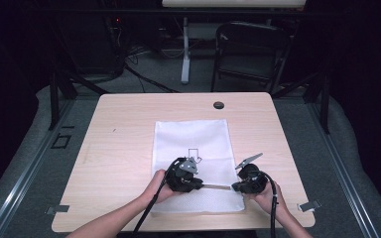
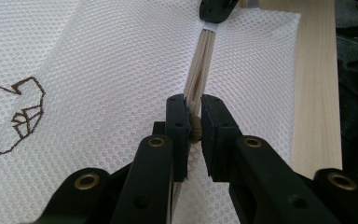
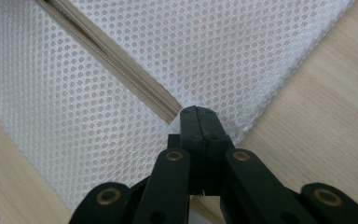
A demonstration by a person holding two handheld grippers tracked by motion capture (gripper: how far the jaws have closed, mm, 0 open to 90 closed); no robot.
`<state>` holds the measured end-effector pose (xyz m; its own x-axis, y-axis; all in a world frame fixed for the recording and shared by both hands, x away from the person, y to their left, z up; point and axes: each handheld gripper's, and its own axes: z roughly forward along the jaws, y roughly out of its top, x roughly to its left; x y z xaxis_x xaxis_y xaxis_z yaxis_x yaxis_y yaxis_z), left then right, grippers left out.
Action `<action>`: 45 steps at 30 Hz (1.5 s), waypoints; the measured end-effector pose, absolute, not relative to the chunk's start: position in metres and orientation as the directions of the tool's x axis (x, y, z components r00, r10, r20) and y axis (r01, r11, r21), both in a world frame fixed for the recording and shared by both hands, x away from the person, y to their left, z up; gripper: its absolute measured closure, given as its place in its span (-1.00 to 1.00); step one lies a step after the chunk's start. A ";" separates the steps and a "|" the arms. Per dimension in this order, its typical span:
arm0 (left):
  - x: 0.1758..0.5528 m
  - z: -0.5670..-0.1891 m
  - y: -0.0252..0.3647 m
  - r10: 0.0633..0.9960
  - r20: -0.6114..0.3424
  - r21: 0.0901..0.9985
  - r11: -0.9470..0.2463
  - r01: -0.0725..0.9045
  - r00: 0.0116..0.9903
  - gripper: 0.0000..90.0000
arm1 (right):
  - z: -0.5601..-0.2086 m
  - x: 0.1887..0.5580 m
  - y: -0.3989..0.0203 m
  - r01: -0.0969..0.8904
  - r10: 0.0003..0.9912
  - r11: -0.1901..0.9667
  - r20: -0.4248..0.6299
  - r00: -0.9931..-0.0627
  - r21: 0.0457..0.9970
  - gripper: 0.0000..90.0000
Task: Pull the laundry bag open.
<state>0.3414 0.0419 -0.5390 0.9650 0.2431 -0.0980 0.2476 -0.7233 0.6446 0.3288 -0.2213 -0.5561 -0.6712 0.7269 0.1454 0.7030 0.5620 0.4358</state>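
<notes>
A white mesh bag (image 1: 191,139) lies flat on the middle of the wooden table (image 1: 119,148). A beige zipper (image 1: 218,186) runs along its near edge. My left gripper (image 1: 202,185) is shut on the tan zipper pull (image 2: 196,132), and the zipper tape (image 2: 203,60) stretches away from my left gripper (image 2: 193,105) toward the other gripper's tip (image 2: 216,9). My right gripper (image 1: 234,187) is shut on the bag's mesh at the end of the zipper (image 3: 121,56), near the bag's right corner. In the right gripper view my right gripper (image 3: 198,114) shows its jaws pressed together on the mesh (image 3: 223,46).
A brown outline emblem (image 1: 193,154) marks the bag's middle. A round cable hole (image 1: 219,105) sits near the table's far edge. A dark folding chair (image 1: 250,49) stands behind the table. Metal brackets (image 1: 309,206) sit at the near corners. Bare wood (image 3: 317,107) flanks the bag.
</notes>
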 end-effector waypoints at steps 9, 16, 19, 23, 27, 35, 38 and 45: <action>0.340 -0.541 0.048 0.249 -0.102 0.645 -0.721 0.255 0.963 0.82 | -0.557 0.327 -0.220 0.706 0.733 0.549 0.150 -0.664 0.446 1.00; 0.339 -0.542 0.050 0.254 -0.103 0.649 -0.716 0.259 0.962 0.83 | -0.557 0.328 -0.221 0.709 0.731 0.546 0.161 -0.663 0.447 1.00; 0.340 -0.541 0.053 0.256 -0.102 0.649 -0.715 0.259 0.961 0.82 | -0.556 0.328 -0.221 0.709 0.731 0.553 0.154 -0.665 0.438 1.00; 0.339 -0.540 0.056 0.260 -0.091 0.644 -0.721 0.256 0.961 0.82 | -0.557 0.328 -0.220 0.711 0.734 0.545 0.157 -0.660 0.444 1.00; 0.339 -0.540 0.058 0.260 -0.095 0.649 -0.716 0.258 0.961 0.82 | -0.557 0.328 -0.220 0.710 0.731 0.548 0.159 -0.663 0.443 1.00; 0.337 -0.539 0.064 0.253 -0.098 0.655 -0.712 0.254 0.962 0.82 | -0.556 0.328 -0.221 0.711 0.735 0.549 0.152 -0.661 0.440 1.00; 0.338 -0.540 0.068 0.260 -0.101 0.660 -0.705 0.261 0.960 0.82 | -0.556 0.328 -0.221 0.716 0.735 0.540 0.166 -0.657 0.442 1.00; 0.338 -0.541 0.070 0.259 -0.101 0.656 -0.709 0.260 0.961 0.82 | -0.556 0.329 -0.222 0.712 0.733 0.550 0.156 -0.662 0.437 1.00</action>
<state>0.3379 0.0698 -0.5405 0.9605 0.2592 -0.1010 0.2603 -0.7089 0.6555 0.3290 -0.2218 -0.5564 -0.6623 0.7329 0.1556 0.7115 0.5502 0.4371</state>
